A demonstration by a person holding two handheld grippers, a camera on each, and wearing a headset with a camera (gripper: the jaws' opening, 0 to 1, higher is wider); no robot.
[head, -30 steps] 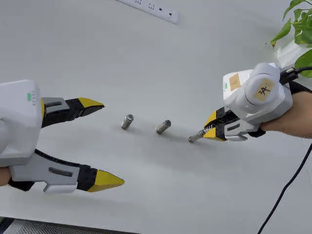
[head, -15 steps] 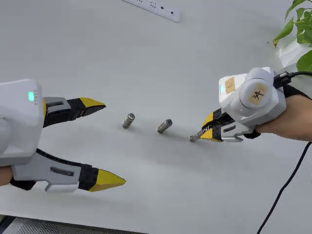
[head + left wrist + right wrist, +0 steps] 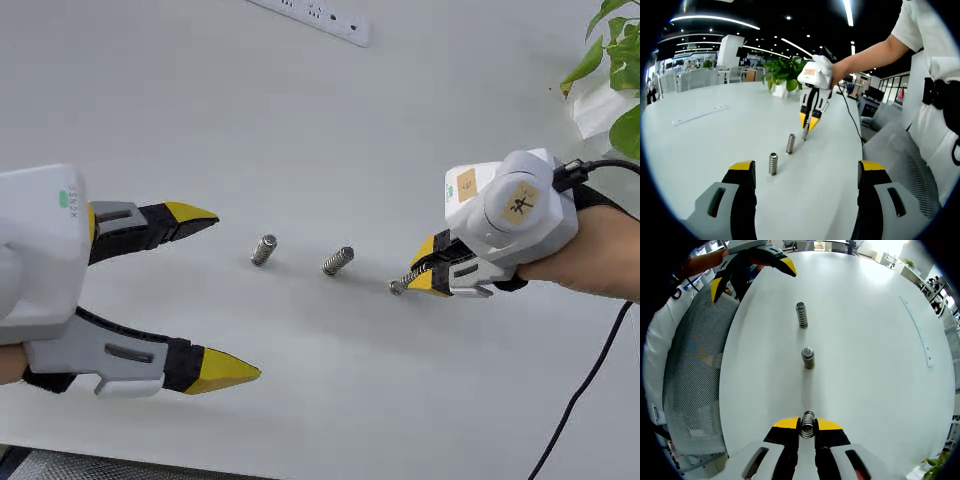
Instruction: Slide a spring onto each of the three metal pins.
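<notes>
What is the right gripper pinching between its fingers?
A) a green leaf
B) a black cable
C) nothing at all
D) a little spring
D: the right gripper has its yellow-tipped fingers closed on a little spring, which pokes out past the tips toward the table.

White table point(image 3: 300, 100), plant point(image 3: 785, 75), ceiling lights point(image 3: 847, 10).
</notes>
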